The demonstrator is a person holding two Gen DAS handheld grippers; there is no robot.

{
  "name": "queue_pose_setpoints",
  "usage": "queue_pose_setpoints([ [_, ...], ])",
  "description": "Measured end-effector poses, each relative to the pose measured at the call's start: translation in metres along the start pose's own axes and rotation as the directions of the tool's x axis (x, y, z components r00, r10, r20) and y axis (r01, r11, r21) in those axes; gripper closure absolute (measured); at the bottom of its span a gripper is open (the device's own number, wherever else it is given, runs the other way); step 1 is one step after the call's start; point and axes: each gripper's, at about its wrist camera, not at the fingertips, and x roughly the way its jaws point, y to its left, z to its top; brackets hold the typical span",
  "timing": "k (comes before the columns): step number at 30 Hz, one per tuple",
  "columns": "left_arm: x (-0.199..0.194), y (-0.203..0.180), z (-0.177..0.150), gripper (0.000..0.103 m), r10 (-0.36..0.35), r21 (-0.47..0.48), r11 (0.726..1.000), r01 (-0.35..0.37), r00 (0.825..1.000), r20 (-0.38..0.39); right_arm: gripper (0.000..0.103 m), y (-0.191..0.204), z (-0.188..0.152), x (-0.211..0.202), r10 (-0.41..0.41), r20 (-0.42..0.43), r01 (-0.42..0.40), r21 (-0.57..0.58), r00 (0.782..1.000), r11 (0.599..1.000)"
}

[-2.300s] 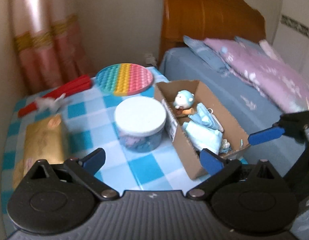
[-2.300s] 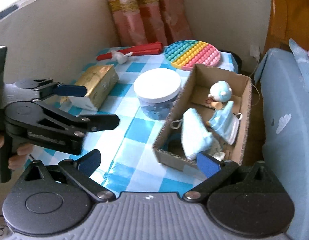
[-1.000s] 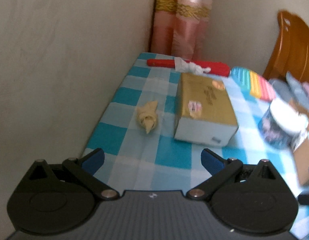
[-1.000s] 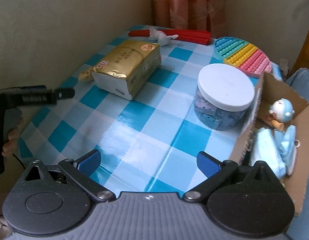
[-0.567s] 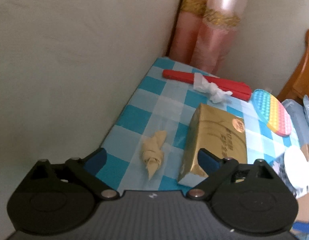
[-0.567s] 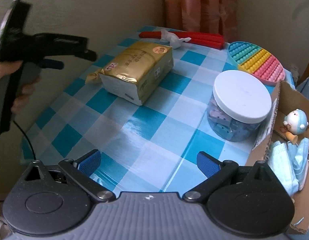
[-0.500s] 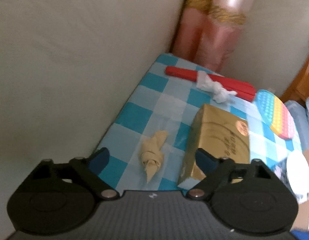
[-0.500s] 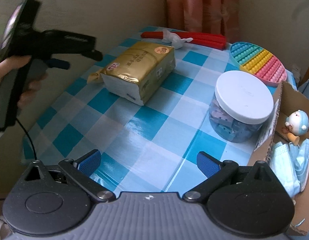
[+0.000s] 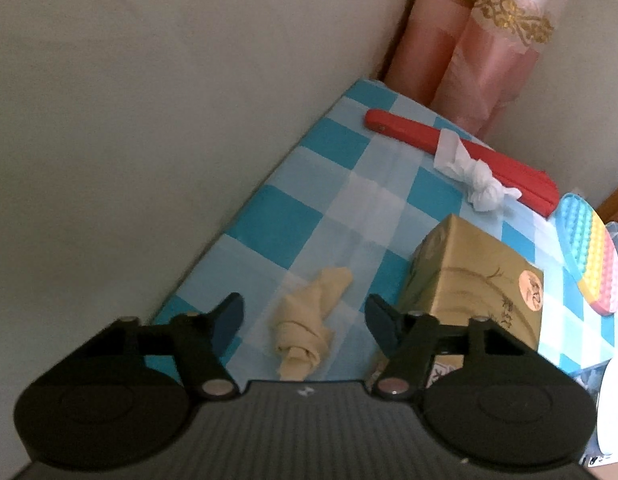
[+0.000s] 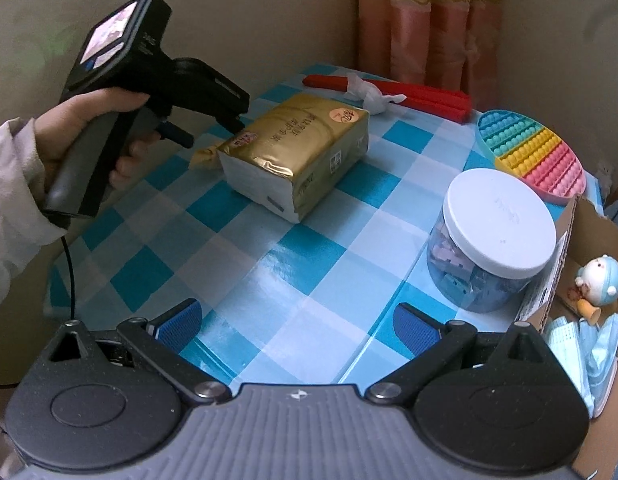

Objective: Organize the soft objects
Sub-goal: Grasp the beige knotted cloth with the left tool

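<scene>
Beige knotted cloth [image 9: 305,334] lies twisted between the spread left claw [image 9: 305,318]; right claw [image 10: 297,326] gapes.

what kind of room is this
Probably a bedroom corner at home: a small table under a blue checked tablecloth, pink curtains behind it, and a pack of tissues among household odds and ends.

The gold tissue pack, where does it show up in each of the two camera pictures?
Left wrist view: the gold tissue pack sits right of centre, just beyond the left tool's right finger, beside the twisted beige cloth.
Right wrist view: the pack lies upper centre on the checked tablecloth.
Shared landmark: the red folded fan with the knotted white tissue lying on it, behind the pack.
</scene>
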Motion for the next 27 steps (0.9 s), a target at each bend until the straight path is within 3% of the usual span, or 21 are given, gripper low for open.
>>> queue_pose_setpoints([
  [10,0.016,-0.002,-0.005,0.058,0.006,-0.015,1.000,-0.007,1.000,-0.031,0.000,-0.006,0.013,-0.002,-0.020,0.025,0.021,-0.017,0.999,1.000],
  [15,0.016,-0.001,-0.006,0.063,0.007,-0.012,1.000,-0.008,1.000,-0.022,0.000,-0.028,0.040,-0.011,-0.033,0.087,0.030,0.031,0.996,0.999],
  [17,0.016,-0.001,-0.006,0.073,0.006,-0.013,1.000,-0.006,1.000,-0.021,0.000,-0.035,0.052,-0.015,-0.045,0.116,0.040,0.045,0.992,0.998],
  [20,0.015,-0.001,-0.006,0.075,-0.003,-0.002,1.000,0.003,1.000,-0.019,0.000,-0.042,0.068,-0.018,-0.062,0.145,0.056,0.045,0.988,0.997],
  [27,0.011,0.002,-0.009,0.079,0.007,0.005,1.000,-0.007,1.000,0.002,0.000,-0.056,0.116,0.006,-0.070,0.120,0.072,-0.011,0.990,0.997],
])
